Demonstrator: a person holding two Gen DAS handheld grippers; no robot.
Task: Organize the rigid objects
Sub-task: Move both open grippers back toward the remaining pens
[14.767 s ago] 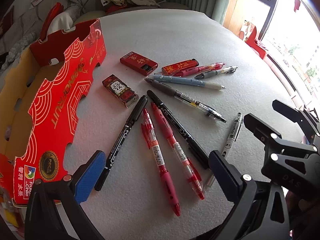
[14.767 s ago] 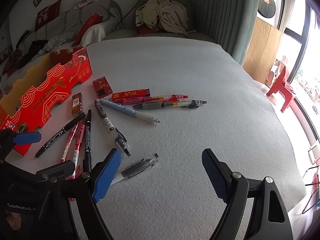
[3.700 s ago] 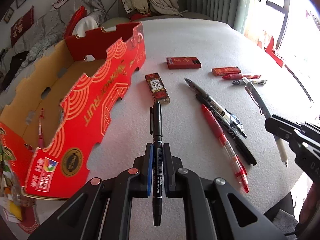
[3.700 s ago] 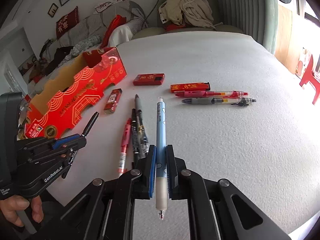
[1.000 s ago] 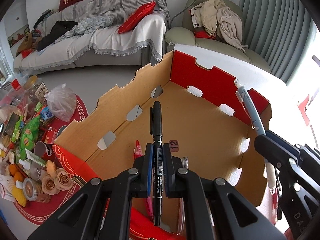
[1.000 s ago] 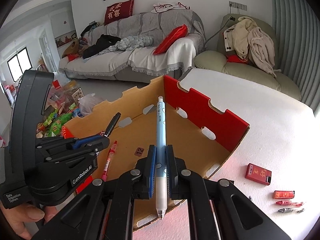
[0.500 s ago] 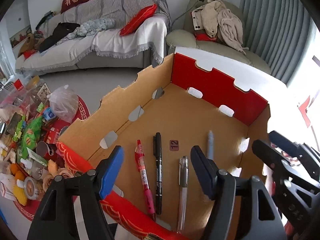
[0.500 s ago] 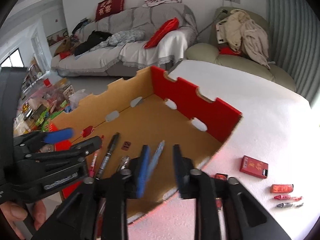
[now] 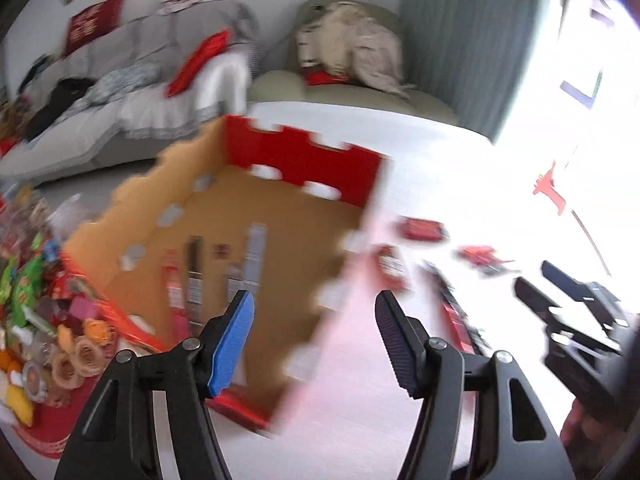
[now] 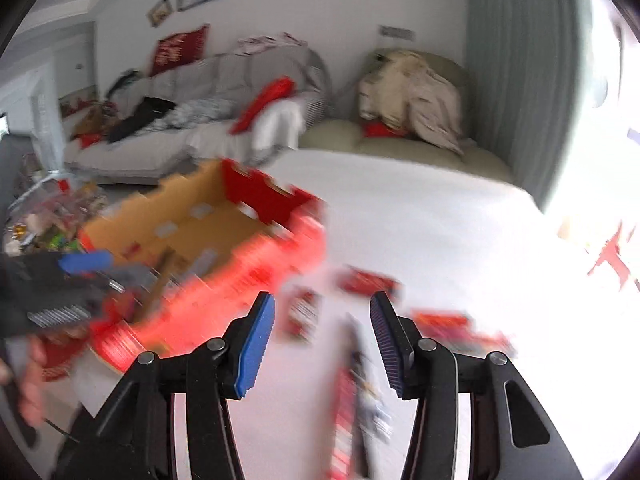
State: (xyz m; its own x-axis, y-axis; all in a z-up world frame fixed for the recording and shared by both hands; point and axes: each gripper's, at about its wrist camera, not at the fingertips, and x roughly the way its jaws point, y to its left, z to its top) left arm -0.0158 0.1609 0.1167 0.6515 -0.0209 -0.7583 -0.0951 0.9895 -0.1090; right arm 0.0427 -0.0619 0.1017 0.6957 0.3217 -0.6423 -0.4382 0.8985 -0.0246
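Both views are blurred by motion. My left gripper point(image 9: 314, 304) hangs over the near right wall of the red and brown cardboard box point(image 9: 280, 208); its jaws are closing and hold nothing. On the box floor lie a light blue pen point(image 9: 254, 256), a black marker point(image 9: 195, 268) and a red pen point(image 9: 172, 280). My right gripper point(image 10: 322, 340) is over the white table to the right of the box point(image 10: 208, 216); its jaws are opening, empty. Below it lie red and black pens point(image 10: 352, 392).
Small red packs point(image 10: 368, 280) point(image 10: 304, 312) and more red pens point(image 10: 452, 324) lie on the white table point(image 10: 420, 208). A sofa point(image 10: 180, 120) and an armchair with clothes point(image 10: 408, 92) stand behind. Clutter point(image 9: 28, 280) covers the floor left of the box.
Both grippers let go of their pens, the black marker and the light blue pen, which now lie in the box. Both grippers have since swung right, from over the box toward the table.
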